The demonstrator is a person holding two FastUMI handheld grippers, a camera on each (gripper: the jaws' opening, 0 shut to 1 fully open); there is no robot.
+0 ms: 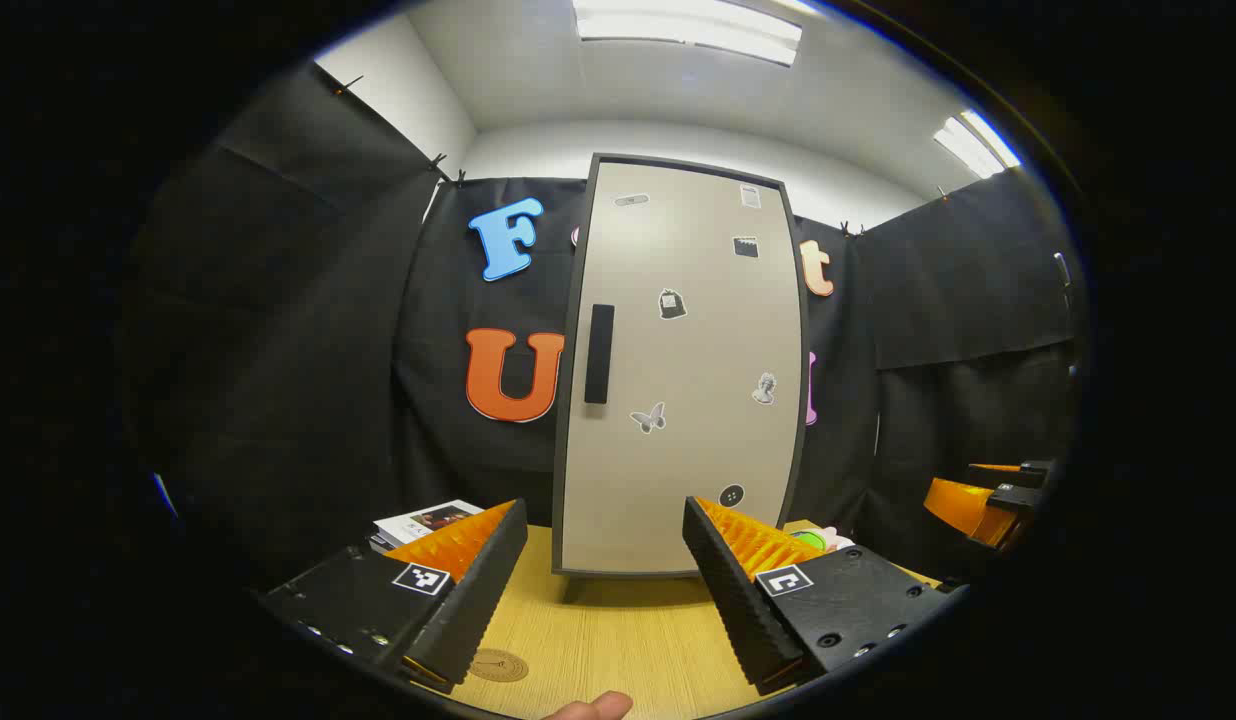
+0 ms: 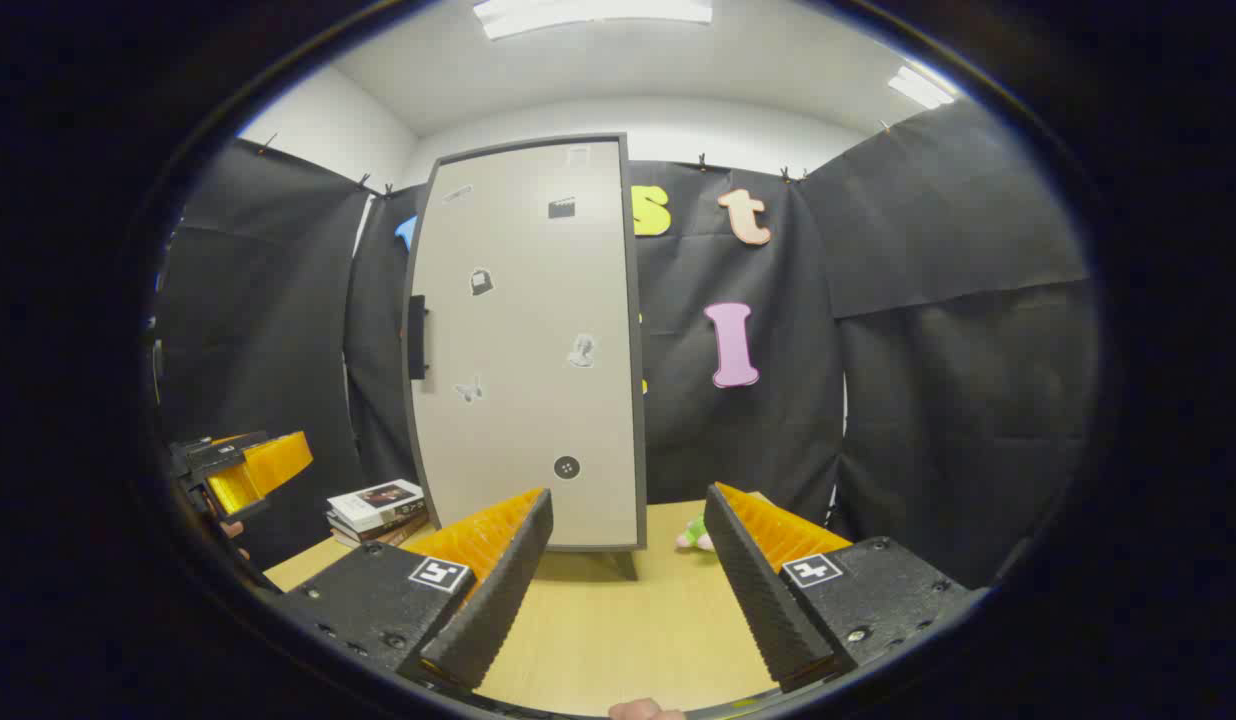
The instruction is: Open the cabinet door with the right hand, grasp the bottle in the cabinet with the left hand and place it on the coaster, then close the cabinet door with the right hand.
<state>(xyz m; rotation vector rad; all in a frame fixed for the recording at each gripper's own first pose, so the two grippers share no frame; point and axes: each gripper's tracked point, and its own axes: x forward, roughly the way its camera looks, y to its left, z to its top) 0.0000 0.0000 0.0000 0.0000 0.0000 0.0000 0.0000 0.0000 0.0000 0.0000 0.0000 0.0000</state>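
Wooden tabletop (image 1: 598, 625) inside black-draped booth; ceiling lights on. Cabinet (image 1: 678, 370) stands upright at the table's back, door shut, dark handle (image 1: 599, 353) on its left edge, small stickers on the front. Bottle hidden behind the shut door; position cannot be told.

Left gripper (image 1: 606, 580): jaws wide apart, nothing between them, low over the table facing the door. Left gripper view adds the round coaster (image 1: 498, 665) on the wood beside its left finger, and the right gripper (image 1: 988, 497) at far right.

Right gripper (image 2: 628, 580): jaws spread, empty. Right gripper view gives the book stack (image 2: 376, 510) left of the cabinet, a green plush toy (image 2: 694, 534) right of it, and the left gripper (image 2: 240, 470) at far left.
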